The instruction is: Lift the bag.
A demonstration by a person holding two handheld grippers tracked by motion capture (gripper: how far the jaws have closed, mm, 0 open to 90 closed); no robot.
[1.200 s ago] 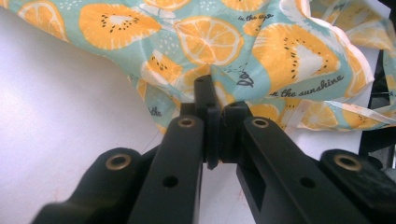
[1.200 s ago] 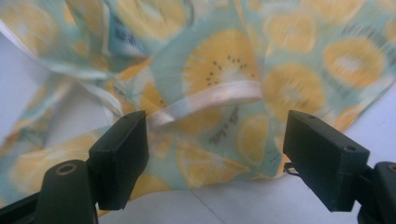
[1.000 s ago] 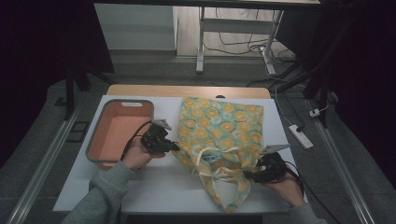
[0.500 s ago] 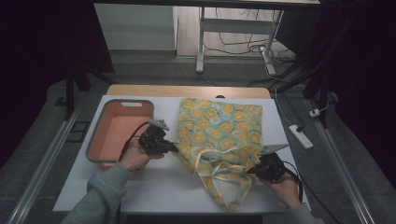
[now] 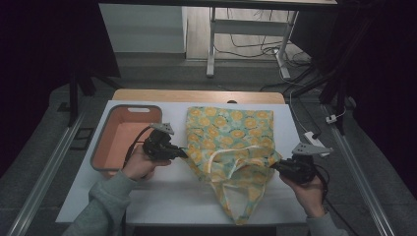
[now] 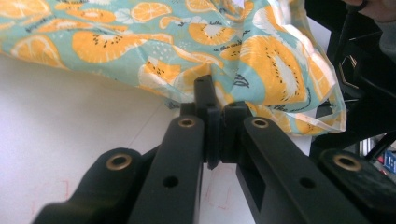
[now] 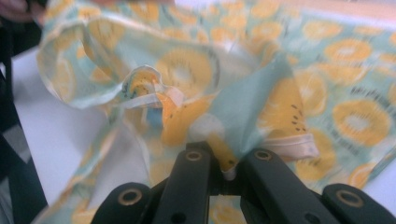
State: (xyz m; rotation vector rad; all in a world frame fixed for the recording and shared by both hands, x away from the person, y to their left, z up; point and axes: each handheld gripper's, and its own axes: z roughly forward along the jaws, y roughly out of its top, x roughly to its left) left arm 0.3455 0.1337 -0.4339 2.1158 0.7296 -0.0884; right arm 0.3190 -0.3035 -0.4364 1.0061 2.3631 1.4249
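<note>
A teal fabric bag [image 5: 231, 142] printed with orange slices lies in the middle of the white table [image 5: 162, 196], its mouth and handles toward the front edge. My left gripper [image 5: 183, 153] is shut on the bag's left edge [image 6: 187, 93]. At the bag's right side, my right gripper [image 5: 273, 166] is shut on the rim of the bag [image 7: 224, 158] and holds it slightly lifted. The cloth [image 7: 187, 93] bunches up in front of the right jaws, with the mouth gaping between the two grippers.
An orange tub with a grey rim [image 5: 125, 137] stands at the table's left, just beyond my left hand. A white power strip [image 5: 314, 140] lies at the right edge. A wooden board [image 5: 196, 96] borders the far side.
My right gripper has closed on the bag's right rim and risen a little with it, so the bag's mouth has pulled wider. The left gripper has kept still.
</note>
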